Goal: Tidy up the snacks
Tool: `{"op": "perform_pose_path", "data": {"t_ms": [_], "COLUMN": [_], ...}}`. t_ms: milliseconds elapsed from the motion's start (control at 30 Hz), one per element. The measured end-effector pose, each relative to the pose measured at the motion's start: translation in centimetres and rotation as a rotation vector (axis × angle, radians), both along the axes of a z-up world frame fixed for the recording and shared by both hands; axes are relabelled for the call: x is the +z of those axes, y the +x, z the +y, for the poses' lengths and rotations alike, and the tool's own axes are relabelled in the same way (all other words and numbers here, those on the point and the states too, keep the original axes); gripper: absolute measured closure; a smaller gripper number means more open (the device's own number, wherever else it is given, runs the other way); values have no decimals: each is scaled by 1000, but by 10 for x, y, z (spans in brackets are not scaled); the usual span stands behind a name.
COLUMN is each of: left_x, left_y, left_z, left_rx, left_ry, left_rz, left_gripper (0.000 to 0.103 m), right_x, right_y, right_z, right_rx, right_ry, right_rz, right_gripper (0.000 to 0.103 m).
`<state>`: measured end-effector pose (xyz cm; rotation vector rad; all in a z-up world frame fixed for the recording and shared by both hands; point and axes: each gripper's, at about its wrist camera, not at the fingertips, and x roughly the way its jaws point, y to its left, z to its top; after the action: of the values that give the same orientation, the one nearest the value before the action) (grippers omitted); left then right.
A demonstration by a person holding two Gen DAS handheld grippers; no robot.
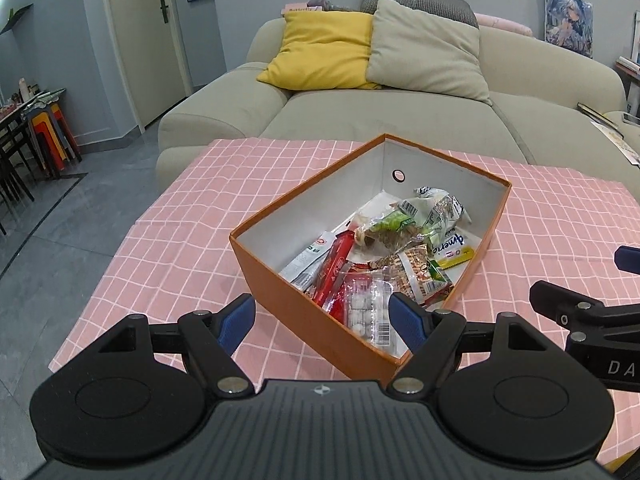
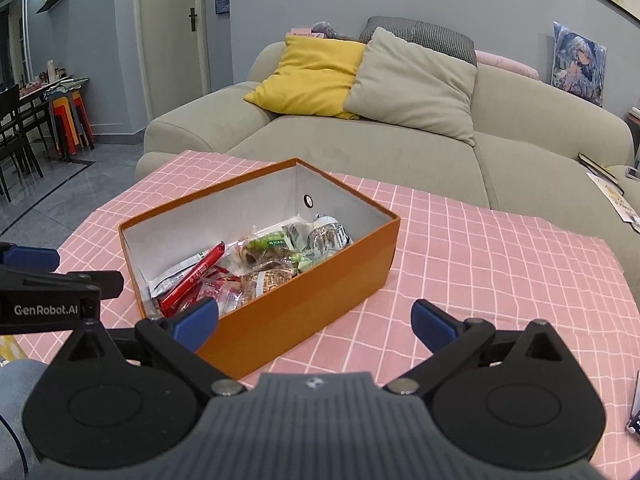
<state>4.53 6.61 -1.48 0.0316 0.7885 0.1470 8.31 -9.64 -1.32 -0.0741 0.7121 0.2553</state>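
Observation:
An orange box (image 1: 280, 292) with a white inside stands on the pink checked tablecloth (image 1: 180, 240). It holds several snack packets (image 1: 384, 256), among them a red bar (image 1: 334, 272) and a clear pack of white candies (image 1: 370, 308). My left gripper (image 1: 322, 322) is open and empty, just in front of the box's near corner. In the right wrist view the box (image 2: 304, 300) and its snacks (image 2: 260, 264) lie ahead. My right gripper (image 2: 316, 320) is open and empty, its left finger by the box's near wall. The left gripper also shows there (image 2: 52, 280).
A beige sofa (image 1: 360, 120) with a yellow cushion (image 1: 320, 52) and a grey cushion (image 1: 428, 52) stands behind the table. A dining table with chairs and stacked stools (image 1: 52, 136) is at far left. Books and papers (image 2: 608, 184) lie on the sofa at right.

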Motion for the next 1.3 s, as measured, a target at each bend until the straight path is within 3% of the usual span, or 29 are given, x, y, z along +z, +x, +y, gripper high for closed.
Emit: {"op": "perform_pose_path", "data": {"t_ms": [1300], "left_x": [6], "left_y": [-1], "left_z": [6], "left_rx": [19], "left_ry": [-6], "left_rz": [1], "left_gripper": [14], "right_x": [2], "right_y": [-4], "right_z": [2], "right_rx": [-5], "right_ry": [-13], "right_rz": [-10], "right_gripper": [4]}}
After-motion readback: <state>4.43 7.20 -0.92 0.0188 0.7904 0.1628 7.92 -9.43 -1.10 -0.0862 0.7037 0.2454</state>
